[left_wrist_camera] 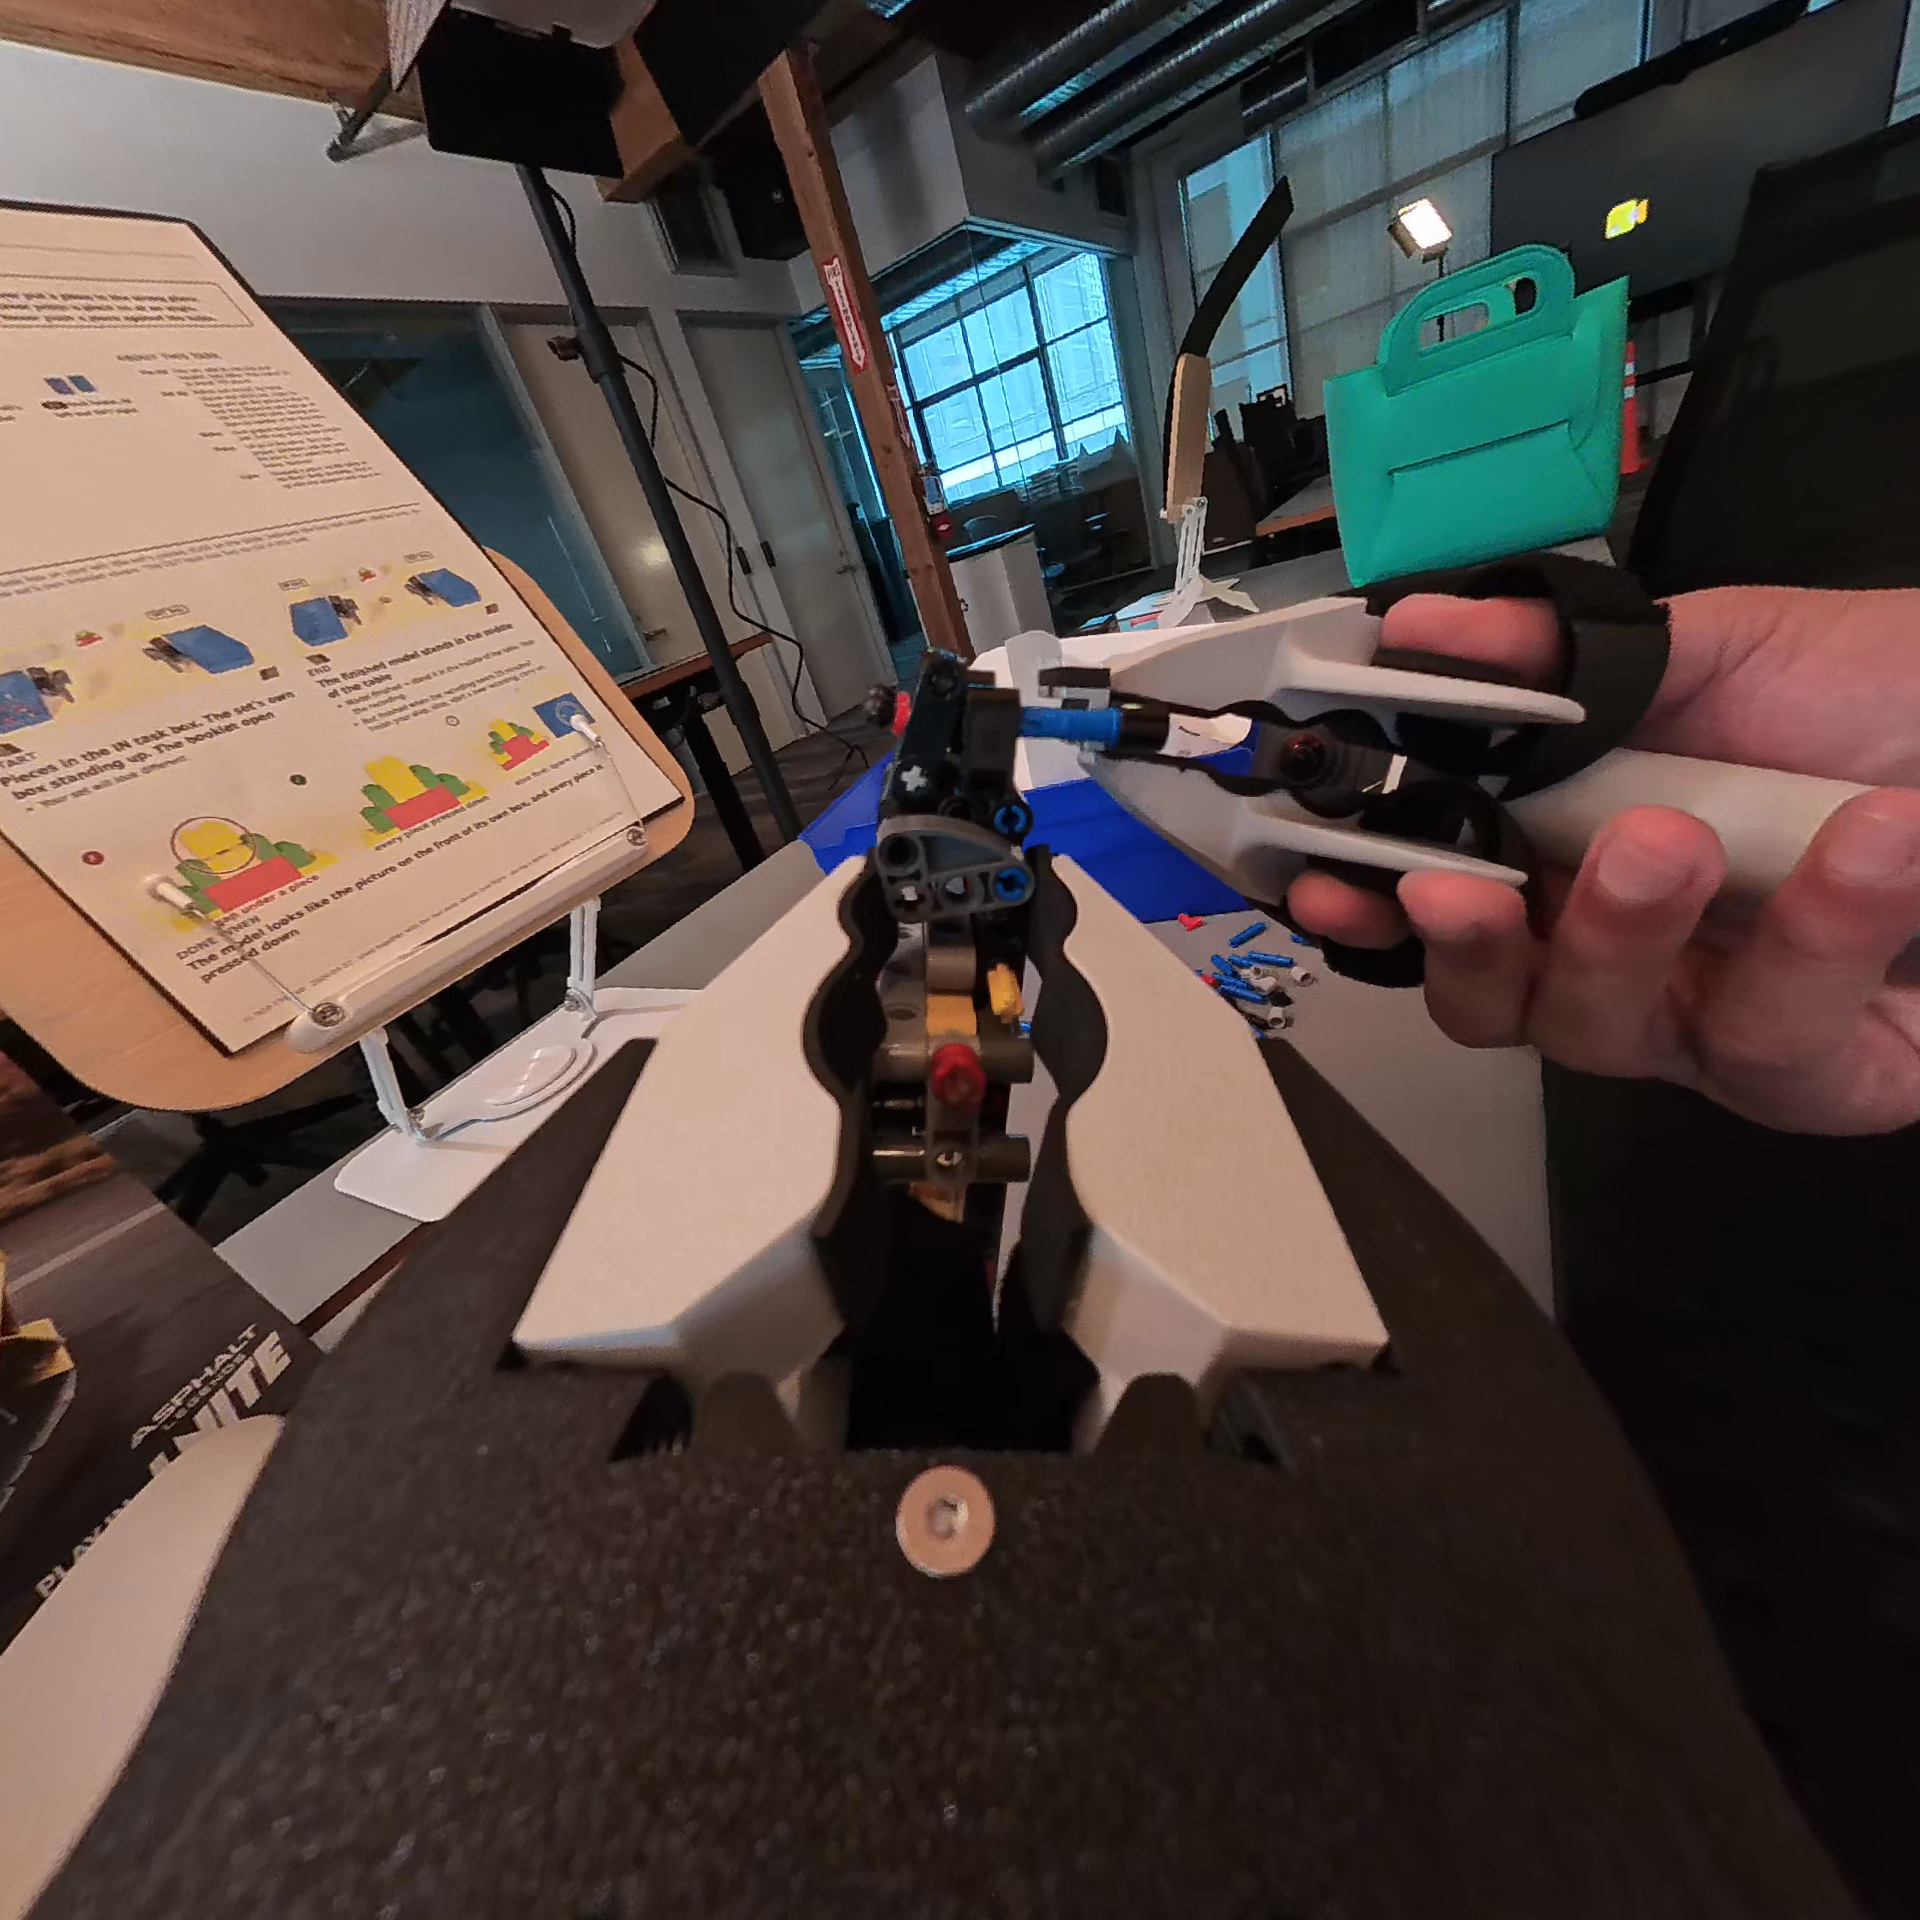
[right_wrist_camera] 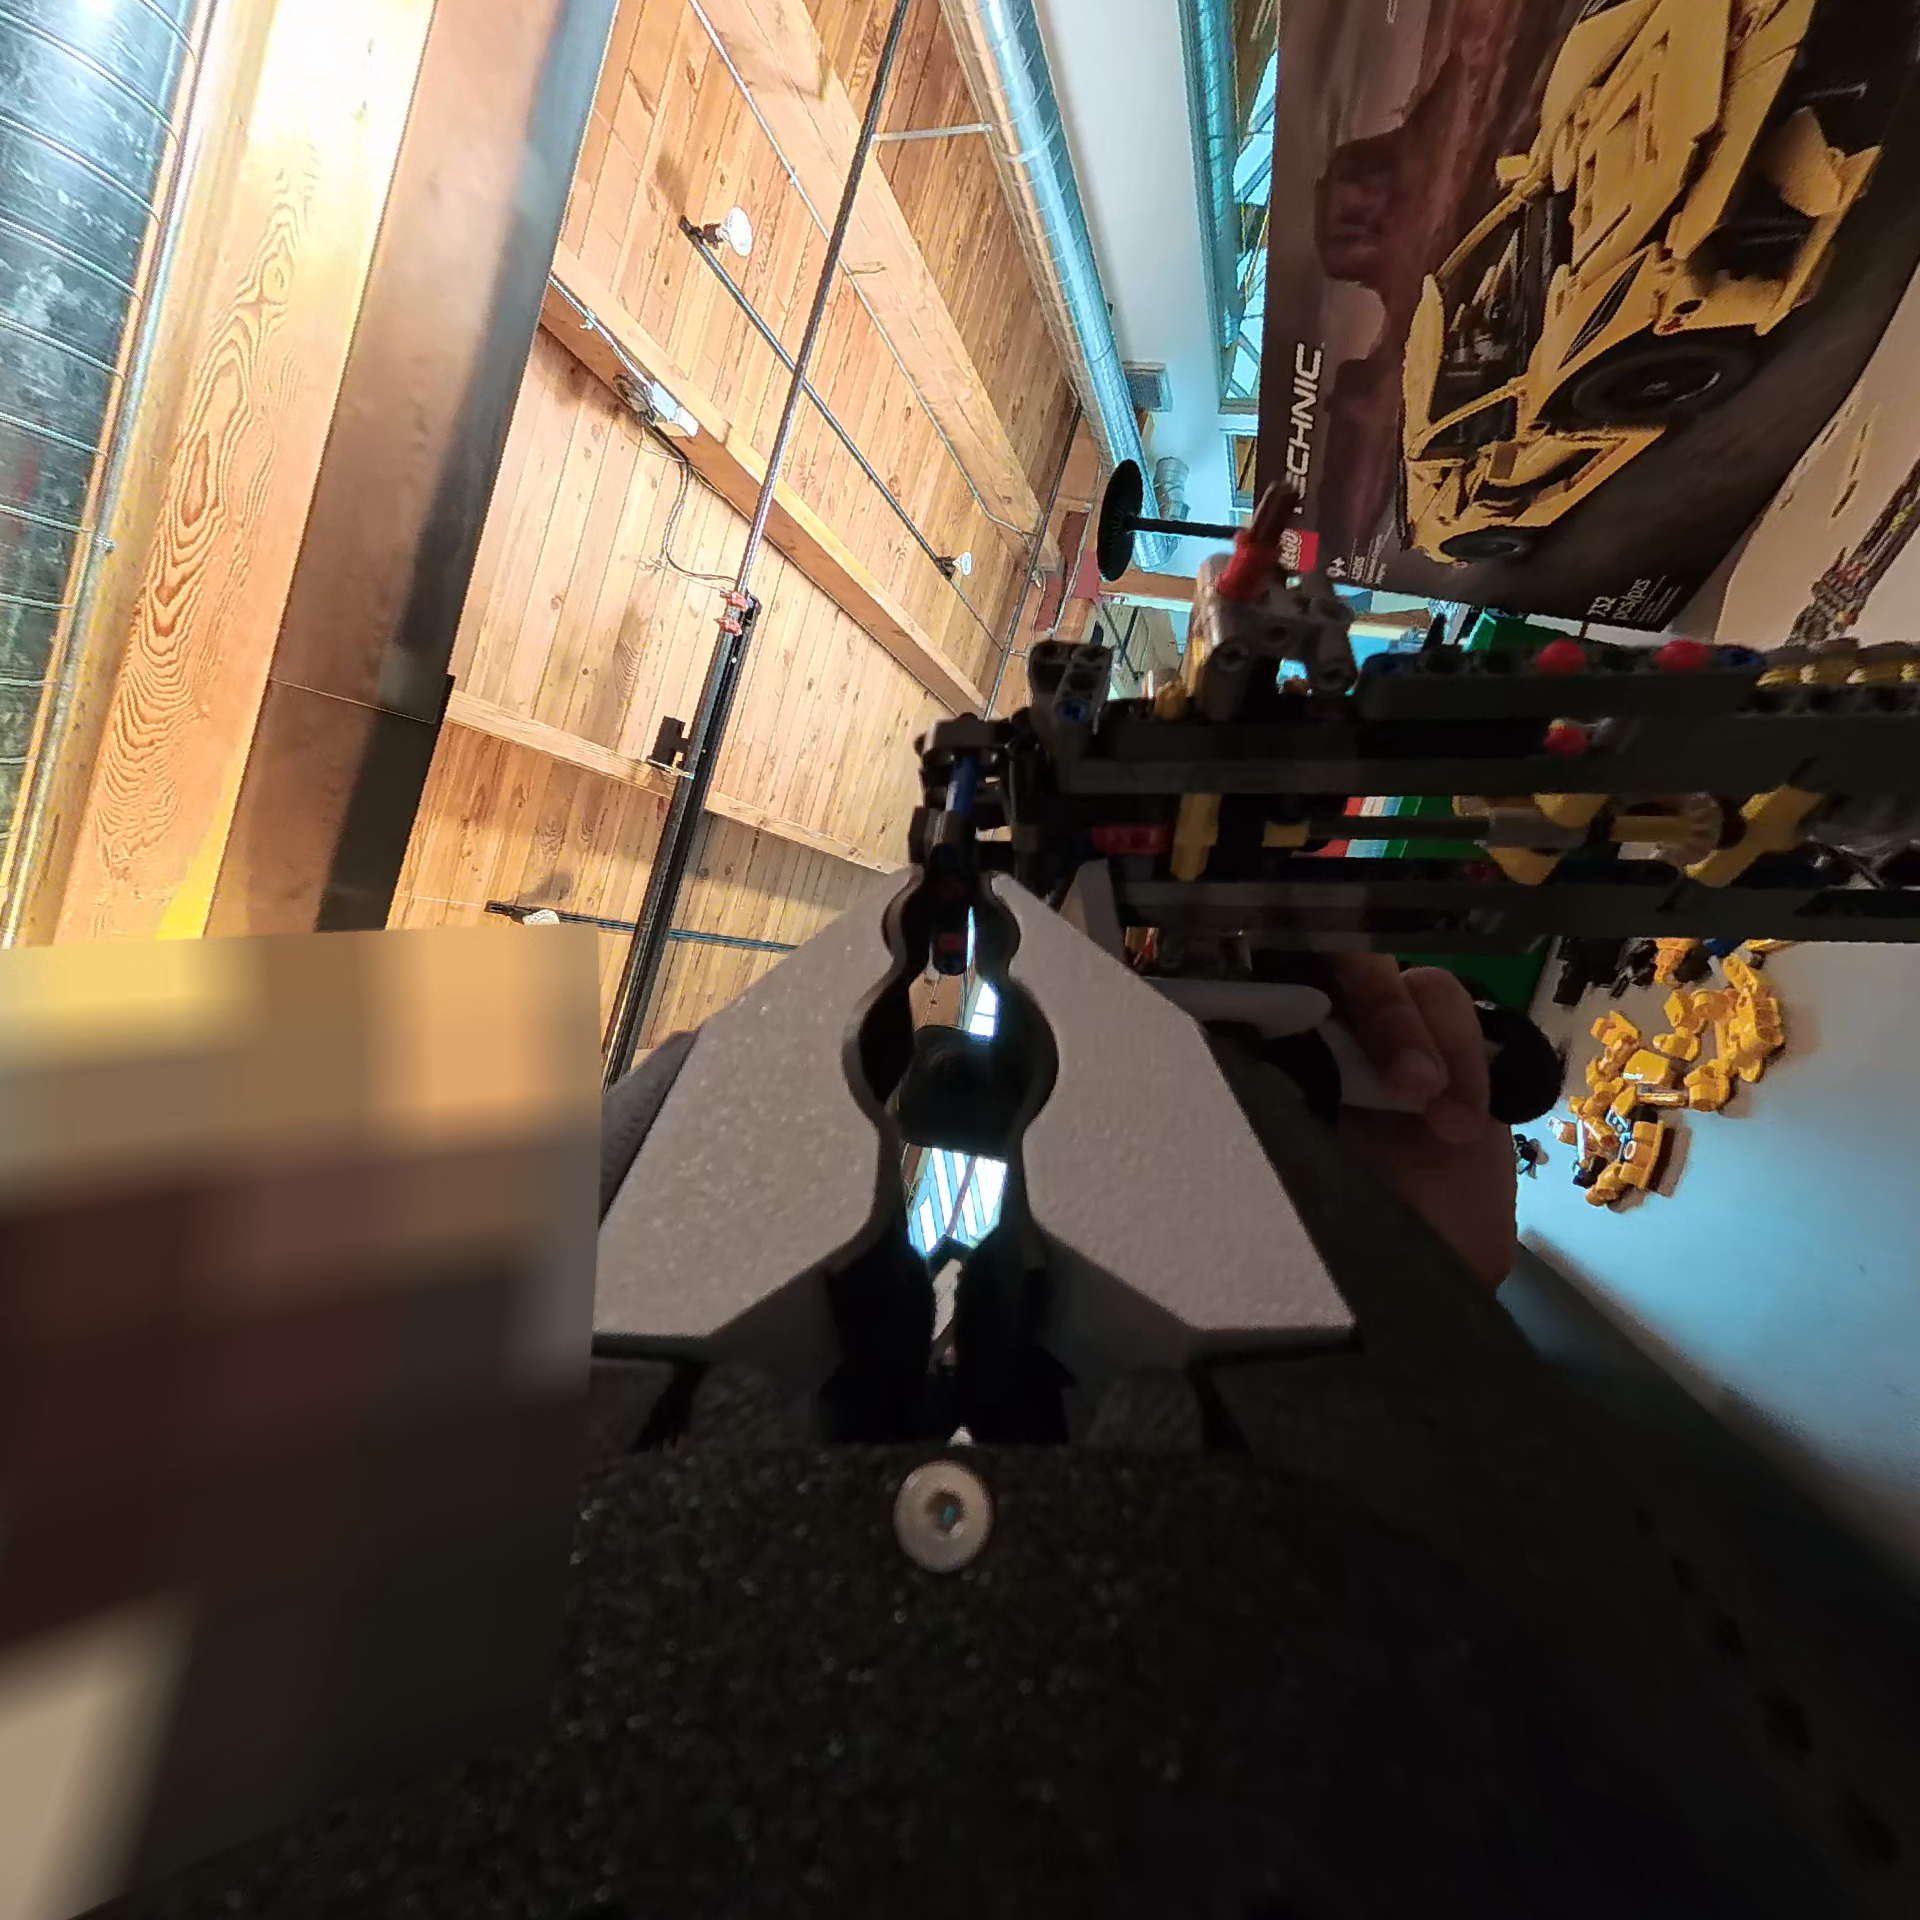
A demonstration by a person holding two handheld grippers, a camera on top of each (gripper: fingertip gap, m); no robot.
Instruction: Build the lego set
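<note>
Two grippers, both closed on something. Far left in the left wrist view: an instruction sheet [left_wrist_camera: 260, 665] on a tilted wooden stand, with the corner of the set's box [left_wrist_camera: 125, 1382] below it. At centre: left gripper [left_wrist_camera: 951, 914], pressed together around the half-built lego model [left_wrist_camera: 951, 997], held off the table with its dark frame end-on between the fingers [left_wrist_camera: 727, 1060]. Just right of the model's top: a blue pin [left_wrist_camera: 1070, 724], pinched in the tips of the right gripper [left_wrist_camera: 1101, 724], touching the model's upper end. Further right: a hand [left_wrist_camera: 1704, 831] wrapped around that gripper's handle. Below it: small blue and red loose pins [left_wrist_camera: 1252, 971] on the table [left_wrist_camera: 1403, 1091], beside a blue bin [left_wrist_camera: 1122, 842]. Behind: a green bag [left_wrist_camera: 1475, 436].

Right wrist view: right gripper [right_wrist_camera: 951, 914] clamped on the same pin [right_wrist_camera: 961, 805], model [right_wrist_camera: 1403, 769] stretching away to the right, yellow pieces [right_wrist_camera: 1652, 1081] heaped on the table beyond, set box [right_wrist_camera: 1558, 291] above.
</note>
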